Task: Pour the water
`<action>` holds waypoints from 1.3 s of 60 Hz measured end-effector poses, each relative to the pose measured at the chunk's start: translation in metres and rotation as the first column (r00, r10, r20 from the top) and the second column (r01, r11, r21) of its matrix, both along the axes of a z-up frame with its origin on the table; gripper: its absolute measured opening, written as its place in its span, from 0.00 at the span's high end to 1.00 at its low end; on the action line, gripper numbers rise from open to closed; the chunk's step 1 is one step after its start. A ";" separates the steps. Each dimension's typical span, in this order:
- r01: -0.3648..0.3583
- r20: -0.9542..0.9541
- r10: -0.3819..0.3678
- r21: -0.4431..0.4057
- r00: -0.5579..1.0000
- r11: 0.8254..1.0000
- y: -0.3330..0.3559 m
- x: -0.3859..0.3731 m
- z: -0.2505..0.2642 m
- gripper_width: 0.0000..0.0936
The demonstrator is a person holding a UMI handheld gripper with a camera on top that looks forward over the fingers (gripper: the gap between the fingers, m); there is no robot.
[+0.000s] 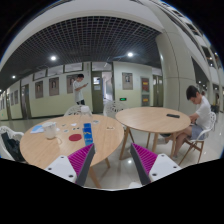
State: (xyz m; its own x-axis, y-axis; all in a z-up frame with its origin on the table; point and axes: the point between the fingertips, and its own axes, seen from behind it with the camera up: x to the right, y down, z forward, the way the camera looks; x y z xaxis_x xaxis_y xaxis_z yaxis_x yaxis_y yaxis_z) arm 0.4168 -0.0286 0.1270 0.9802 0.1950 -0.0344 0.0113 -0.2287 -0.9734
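Room: a large hall is seen, with a dark slatted ceiling (80, 35), lit ceiling lamps, and framed pictures (73, 68) hung along the far wall.

Left bench (45, 145): round, wooden; it is placed just beyond the left finger. On it are carried a blue cup (87, 132), a red item (74, 137), and pale vessels (50, 130) that cannot be identified. Whether any of them holds water cannot be told.

Right bench (150, 118): round, wooden; a small dark object (172, 116) is laid on it.

Persons: one seated person (198, 112) is found at the right bench; one standing person (80, 90) is seen farther back.

Chairs: a white chair (8, 138) is set beside the left bench.

Gripper (112, 160): held above the floor, nothing gripped. The jaws are spread wide, with the magenta pads (79, 158) facing each other across bare floor.
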 end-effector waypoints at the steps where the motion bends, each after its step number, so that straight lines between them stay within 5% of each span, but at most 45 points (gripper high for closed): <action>1: 0.002 0.008 -0.003 0.005 1.000 1.000 0.001 0.002 0.001 0.18; 6: -0.007 0.011 0.006 0.023 1.000 1.000 0.002 -0.002 0.003 0.18; 20: -0.212 -0.021 0.214 0.074 0.977 0.975 0.013 -0.078 0.015 0.19; 28: -0.240 0.033 0.238 0.117 0.971 0.964 0.066 -0.103 0.005 0.19; 44: -0.210 0.013 0.210 0.078 0.978 0.975 0.165 -0.153 -0.036 0.20; 49: -0.212 0.006 0.213 0.091 0.977 0.973 0.177 -0.165 -0.039 0.50; 63: -0.123 0.009 0.123 0.108 0.992 0.986 0.182 -0.165 -0.037 0.66; 70: -0.118 0.230 0.079 0.160 0.970 0.980 0.194 -0.177 -0.023 0.68; 78: -0.178 0.569 0.008 0.244 0.822 0.953 0.217 -0.220 0.031 0.68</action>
State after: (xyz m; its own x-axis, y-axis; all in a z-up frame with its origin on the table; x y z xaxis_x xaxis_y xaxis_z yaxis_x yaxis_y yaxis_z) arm 0.1966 0.1886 0.1579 0.7896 0.2039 0.5787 0.5766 0.0757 -0.8135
